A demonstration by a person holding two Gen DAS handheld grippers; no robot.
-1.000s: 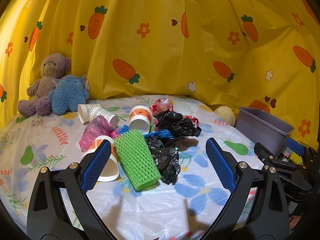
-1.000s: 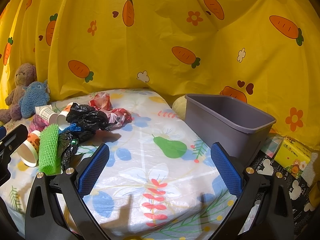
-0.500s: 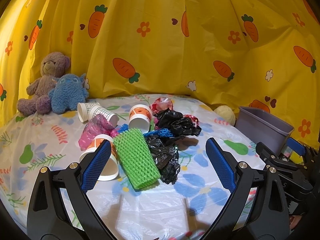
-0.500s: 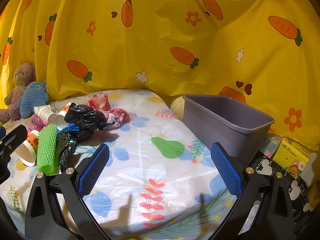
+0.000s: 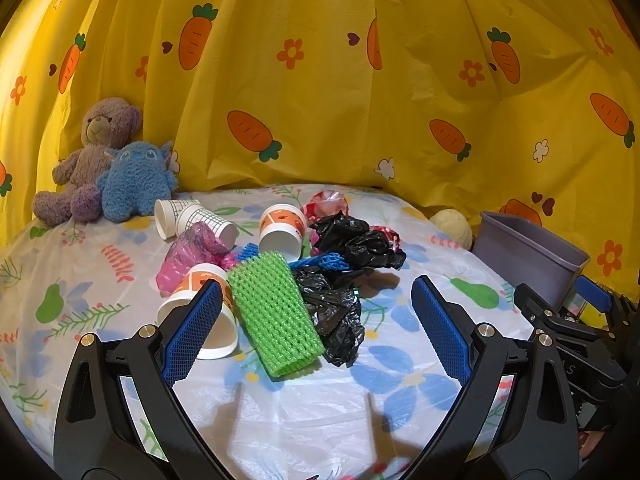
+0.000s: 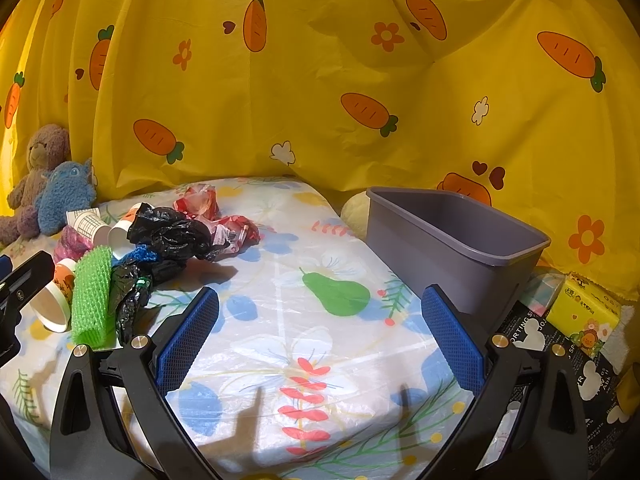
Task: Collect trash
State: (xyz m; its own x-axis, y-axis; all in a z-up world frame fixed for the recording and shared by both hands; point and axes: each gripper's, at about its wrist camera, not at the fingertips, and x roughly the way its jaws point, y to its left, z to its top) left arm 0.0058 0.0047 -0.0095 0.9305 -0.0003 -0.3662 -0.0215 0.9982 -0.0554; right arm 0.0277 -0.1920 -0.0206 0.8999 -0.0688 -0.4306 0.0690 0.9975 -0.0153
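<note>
left wrist view: spread jaws face a heap of light, soft litter

left wrist view shows the left gripper with its jaws spread wide and holding nothing, above a flowered plastic table cover. straight ahead between the jaws lies a green foam net sleeve, nearest of the pile. touching it toward the left jaw is an orange paper cup on its side; toward the right jaw lies a crumpled black plastic bag. beyond them sit a second orange cup, a checked white cup, a pink net, a blue net, another black bag and red wrappers.

all of it looks very light. the sleeve is likely springy and should take a pinch across its narrow width; the cups would probably crush, so a rim grip seems safer; the bags appear limp and slick, best gathered at a bunched fold. because pieces overlap, lifting one may drag its neighbours.

the right gripper is likewise spread and empty over bare cover, the pile well off past its left jaw. a grey bin stands just beyond its right jaw, seemingly empty. a bear and blue plush sit far behind the pile, clear of it.
</note>
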